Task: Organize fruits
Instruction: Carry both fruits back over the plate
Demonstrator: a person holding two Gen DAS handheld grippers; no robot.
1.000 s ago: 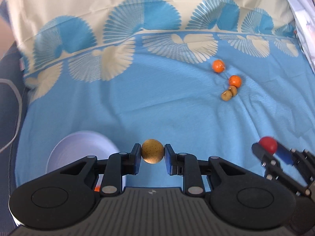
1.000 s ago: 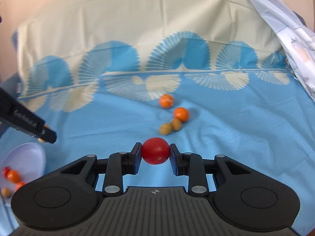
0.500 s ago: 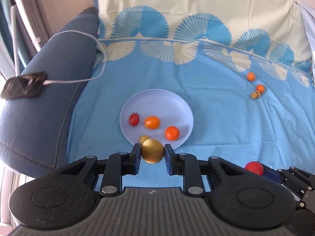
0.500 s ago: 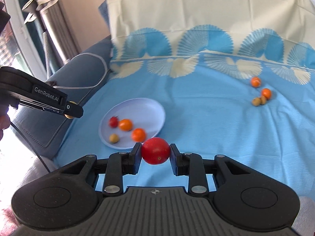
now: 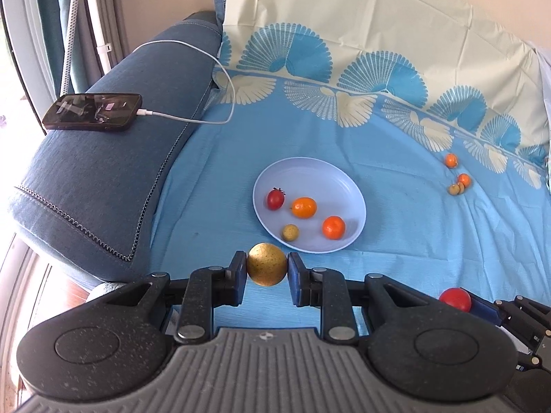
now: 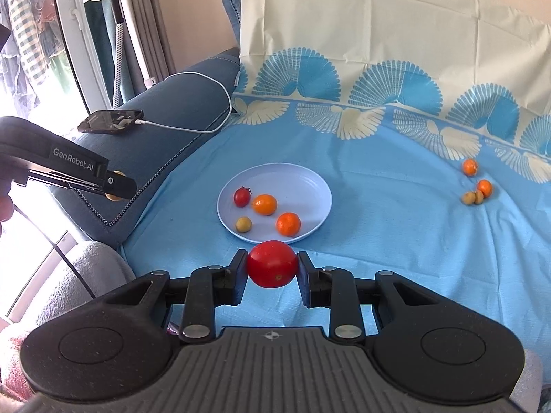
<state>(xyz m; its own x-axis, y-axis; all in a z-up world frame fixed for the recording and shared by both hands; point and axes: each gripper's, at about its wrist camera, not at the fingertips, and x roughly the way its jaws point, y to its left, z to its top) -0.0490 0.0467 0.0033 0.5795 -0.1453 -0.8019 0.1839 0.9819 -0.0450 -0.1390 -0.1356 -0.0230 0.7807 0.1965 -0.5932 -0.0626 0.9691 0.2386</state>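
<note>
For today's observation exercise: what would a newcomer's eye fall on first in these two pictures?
First, the fruit held up close: a red tomato gripped by the right gripper and a speckled yellow fruit gripped by the left gripper. Beyond them, a pale plate on the blue sheet holds four small fruits.

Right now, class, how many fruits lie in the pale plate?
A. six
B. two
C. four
C: the plate holds a small red tomato, two orange fruits and one small yellowish fruit.
</note>
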